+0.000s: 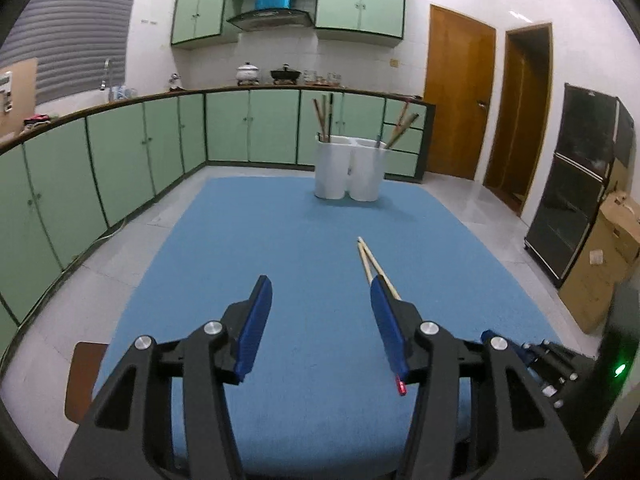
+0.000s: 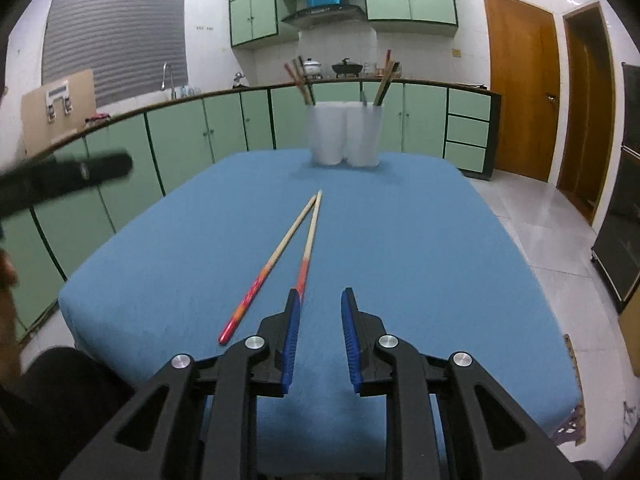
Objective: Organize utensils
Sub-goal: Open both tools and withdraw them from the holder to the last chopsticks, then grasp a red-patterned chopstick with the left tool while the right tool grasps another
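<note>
Two chopsticks with red handles and pale tips (image 2: 292, 236) lie in a narrow V on the blue tablecloth (image 2: 420, 260). Their tips show in the left wrist view (image 1: 370, 258), partly hidden behind my left gripper's right finger. A white two-cup utensil holder (image 1: 349, 168) stands at the far end of the table with several chopsticks in each cup; it also shows in the right wrist view (image 2: 345, 134). My left gripper (image 1: 318, 284) is open and empty, to the left of the chopsticks. My right gripper (image 2: 320, 294) is open and empty, just behind the handle ends.
Green kitchen cabinets (image 1: 120, 160) run along the left and back. Wooden doors (image 1: 456, 92) and a black cabinet (image 1: 576, 180) stand to the right. A cardboard box (image 1: 600, 264) leans by the black cabinet. A brown chair seat (image 1: 84, 376) is at the table's near left corner.
</note>
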`<action>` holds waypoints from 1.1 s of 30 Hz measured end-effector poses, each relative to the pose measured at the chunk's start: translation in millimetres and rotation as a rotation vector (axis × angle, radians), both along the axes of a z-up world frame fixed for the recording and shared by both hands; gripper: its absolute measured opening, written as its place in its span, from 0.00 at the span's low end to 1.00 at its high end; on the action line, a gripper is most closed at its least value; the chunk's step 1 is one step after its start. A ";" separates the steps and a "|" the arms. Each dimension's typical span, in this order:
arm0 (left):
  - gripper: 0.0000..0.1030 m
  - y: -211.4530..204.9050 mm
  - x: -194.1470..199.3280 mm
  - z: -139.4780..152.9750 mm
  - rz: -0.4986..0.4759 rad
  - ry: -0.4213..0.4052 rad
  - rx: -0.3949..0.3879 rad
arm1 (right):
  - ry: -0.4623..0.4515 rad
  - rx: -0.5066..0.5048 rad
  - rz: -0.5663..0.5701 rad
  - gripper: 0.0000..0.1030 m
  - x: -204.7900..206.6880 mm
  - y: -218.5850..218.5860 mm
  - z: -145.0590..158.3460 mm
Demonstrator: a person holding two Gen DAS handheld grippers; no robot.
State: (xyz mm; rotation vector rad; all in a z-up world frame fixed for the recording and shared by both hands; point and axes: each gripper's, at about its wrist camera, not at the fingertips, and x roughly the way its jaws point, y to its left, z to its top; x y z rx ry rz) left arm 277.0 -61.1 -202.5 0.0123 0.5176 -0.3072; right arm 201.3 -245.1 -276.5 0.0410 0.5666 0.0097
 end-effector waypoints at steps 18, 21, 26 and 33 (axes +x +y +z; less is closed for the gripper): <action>0.50 12.1 2.9 -25.0 0.046 0.065 -0.030 | 0.026 -0.053 -0.038 0.10 16.3 17.6 -32.4; 0.50 8.7 0.9 -27.5 0.043 0.064 -0.025 | 0.026 -0.038 -0.072 0.06 15.7 6.2 -31.5; 0.50 -1.4 -0.4 -36.9 0.025 0.084 -0.013 | 0.034 -0.014 -0.139 0.06 9.7 -16.3 -30.4; 0.50 -39.4 -14.8 -61.8 -0.048 0.112 0.019 | 0.045 0.007 -0.215 0.06 2.3 -40.5 -29.7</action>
